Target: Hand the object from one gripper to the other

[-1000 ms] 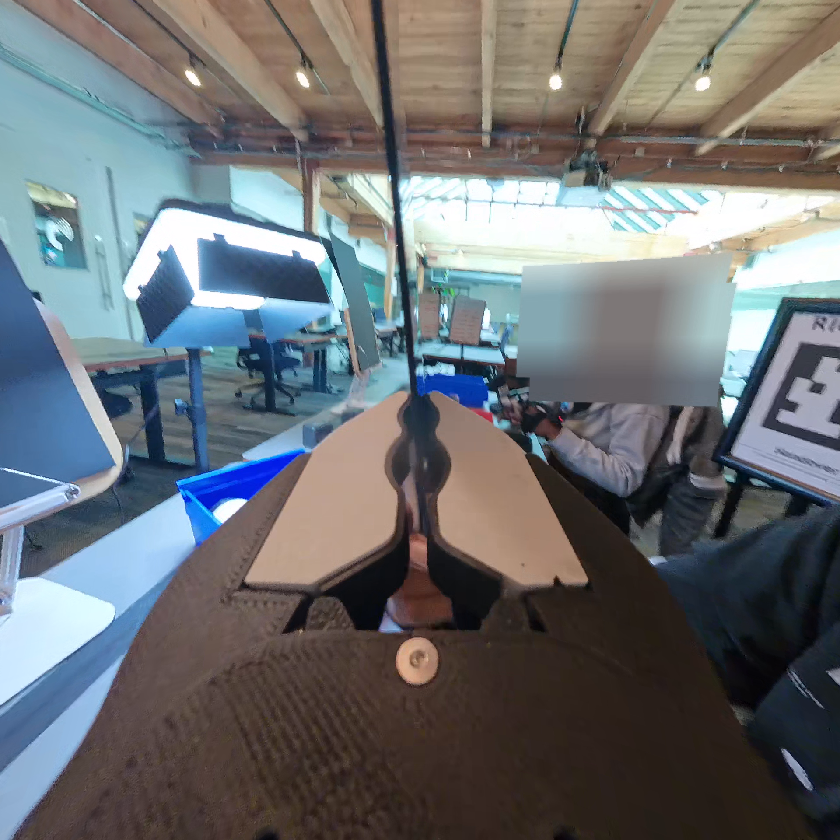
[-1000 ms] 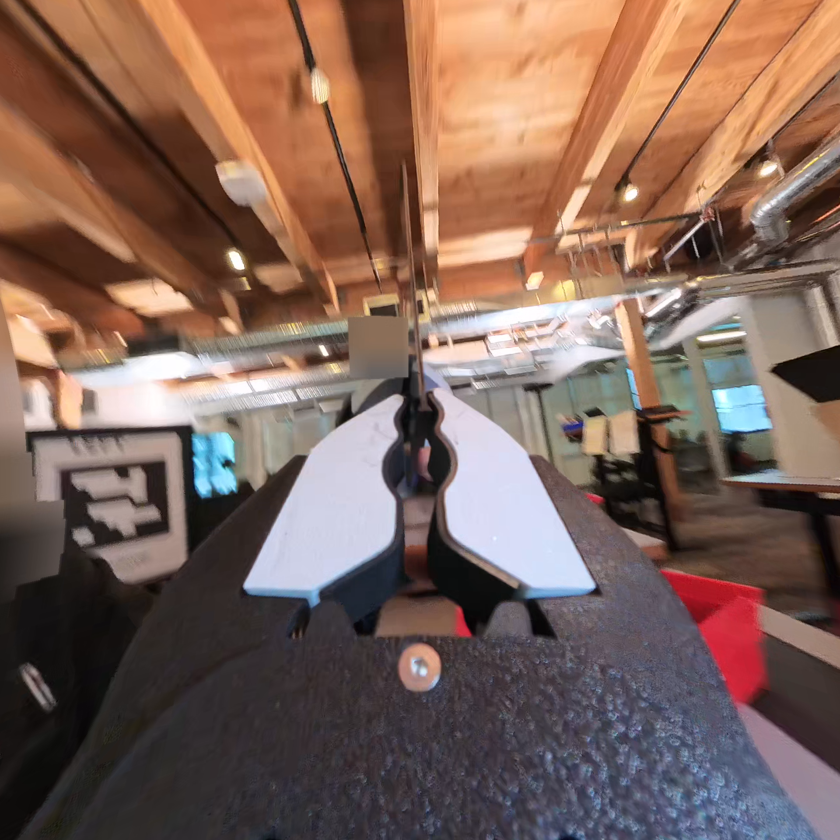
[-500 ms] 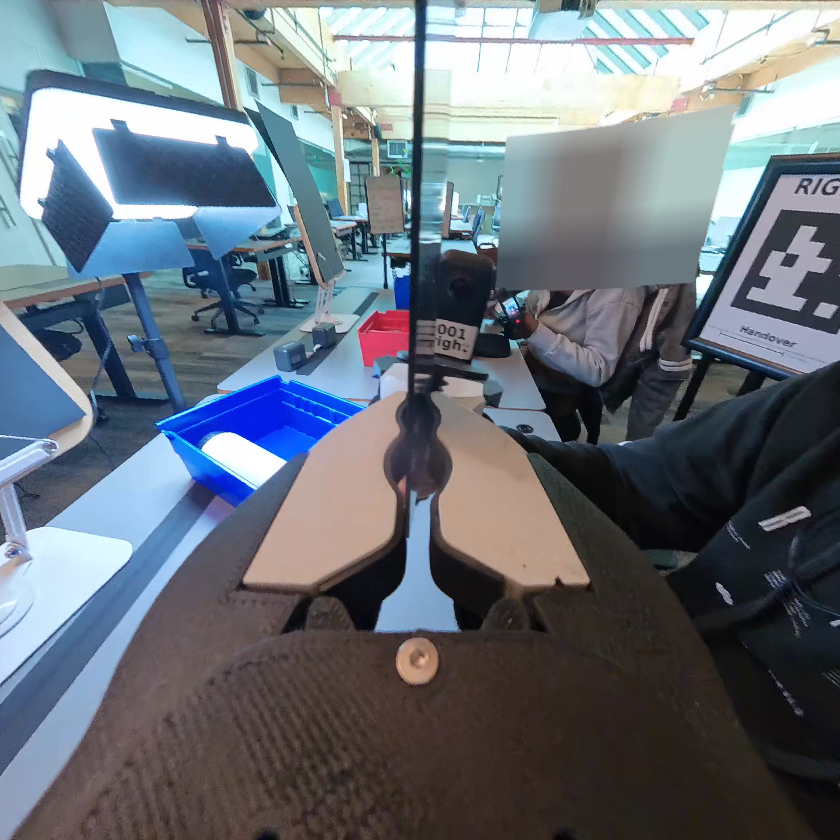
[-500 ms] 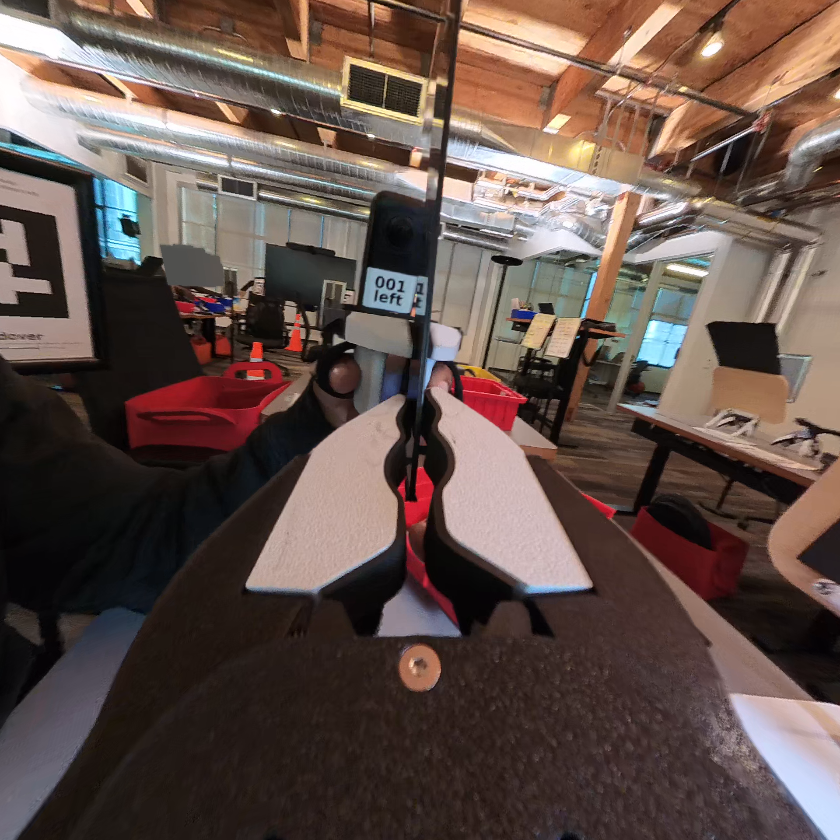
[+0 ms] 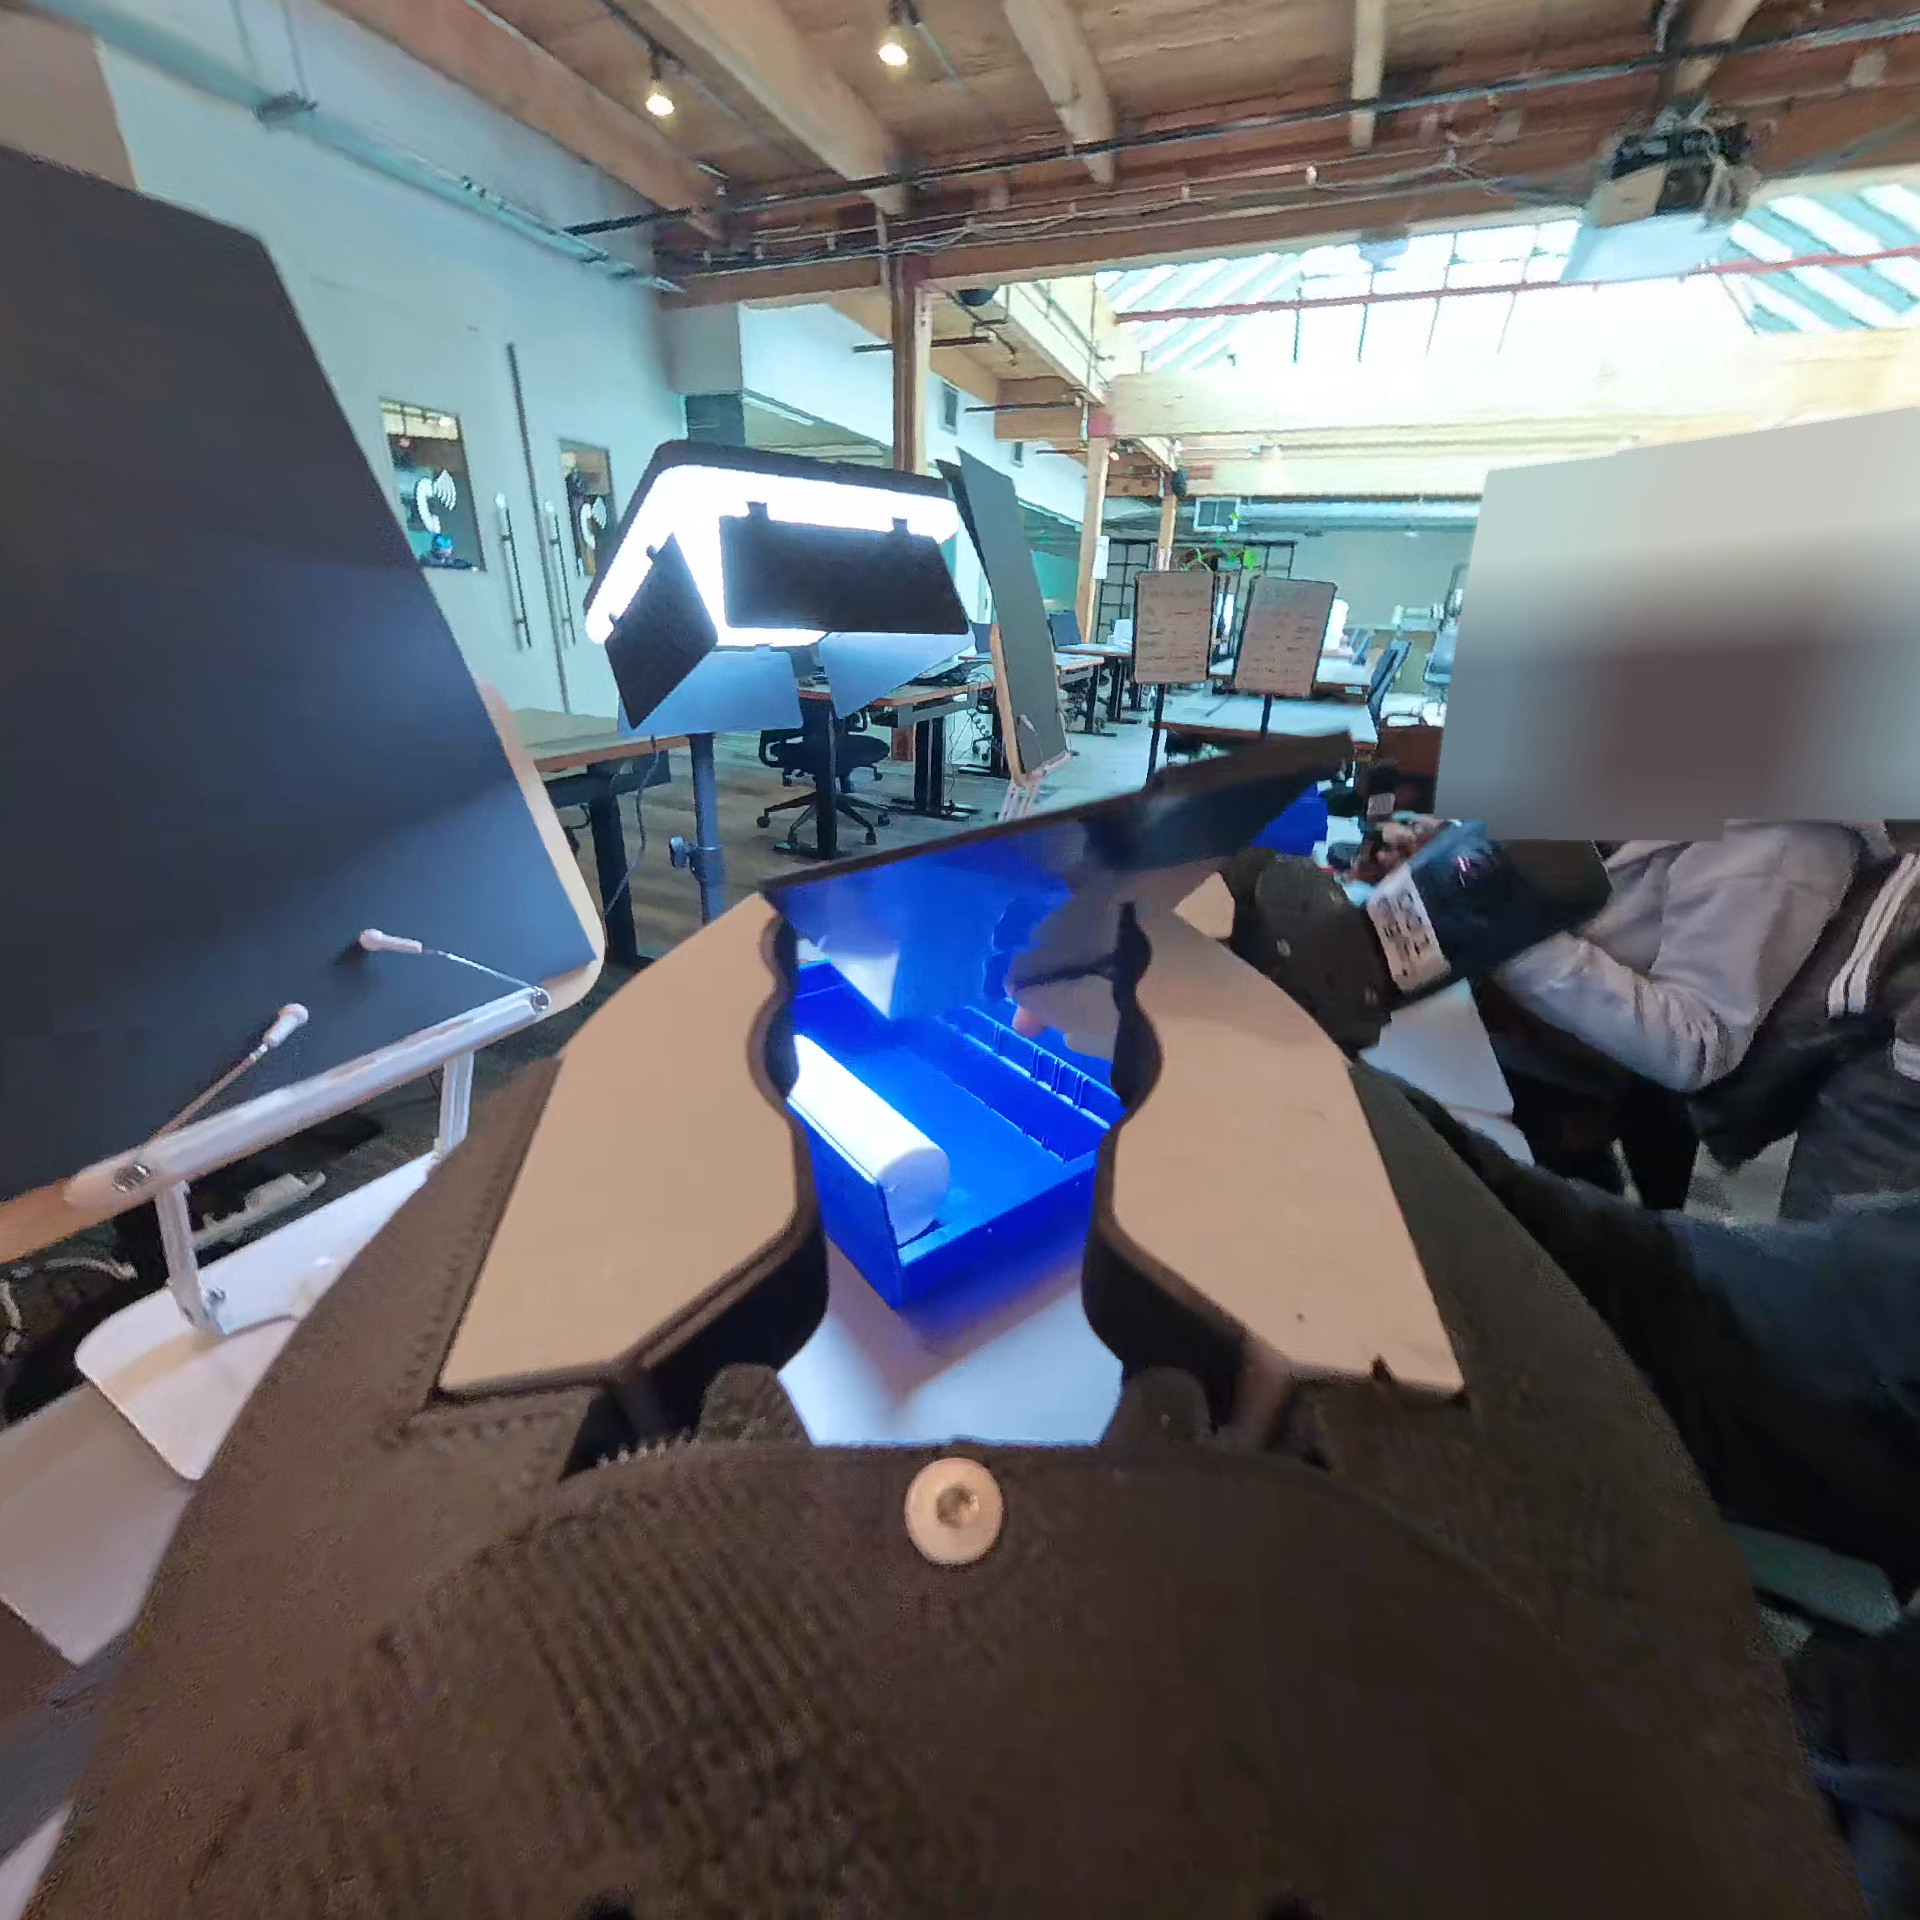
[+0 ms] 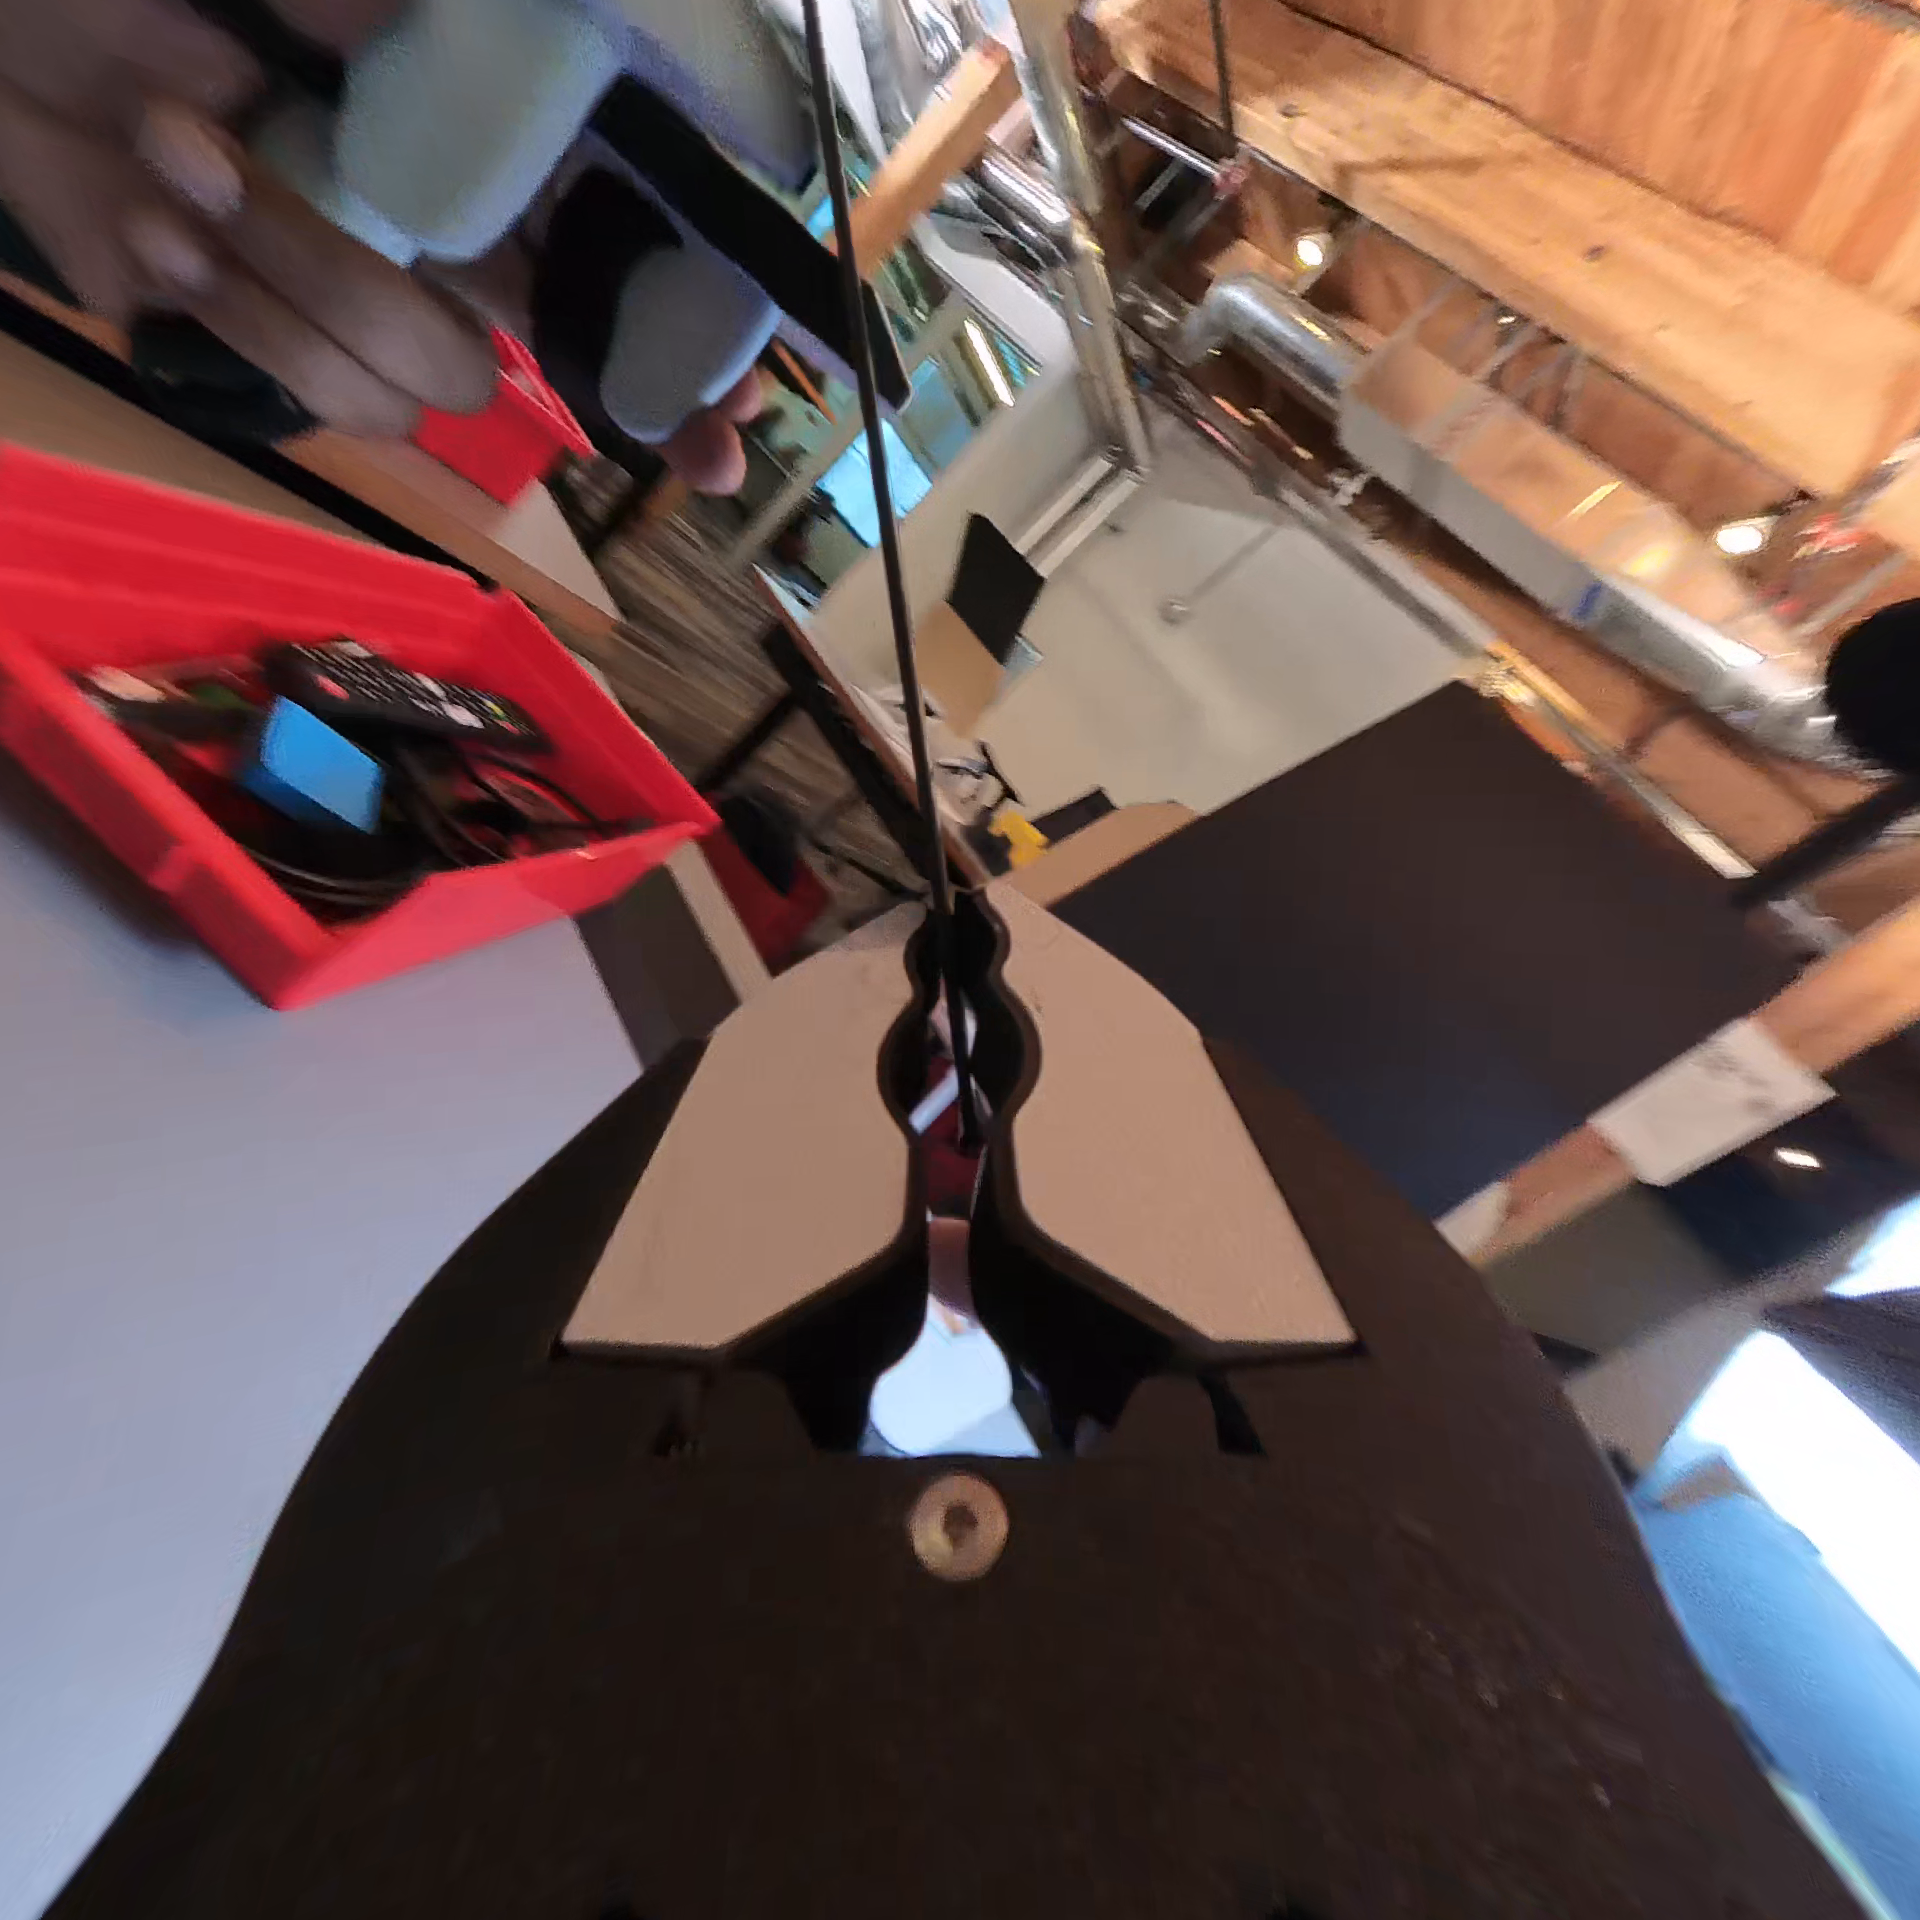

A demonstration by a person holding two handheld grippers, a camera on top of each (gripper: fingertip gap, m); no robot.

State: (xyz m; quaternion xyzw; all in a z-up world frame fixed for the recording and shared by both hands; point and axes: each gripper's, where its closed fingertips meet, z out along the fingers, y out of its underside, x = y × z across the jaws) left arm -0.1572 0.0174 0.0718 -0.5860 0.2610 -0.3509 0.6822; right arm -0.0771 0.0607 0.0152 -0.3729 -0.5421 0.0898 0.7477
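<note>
Gripping a thin dark sheet (image 6: 883, 540) — right hand-held gripper (image 6: 954, 914).

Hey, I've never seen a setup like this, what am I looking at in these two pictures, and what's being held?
There is no robot here: a person holds a two-finger gripper in each hand, each with its own camera looking along the fingers. In the left wrist view, the left gripper is open and empty, above a blue bin with a white roll inside. Farther off, the right gripper holds a thin, dark, shiny plate. In the right wrist view, that gripper is shut on the plate, seen edge-on. A red bin of cables sits on the white table.
</note>
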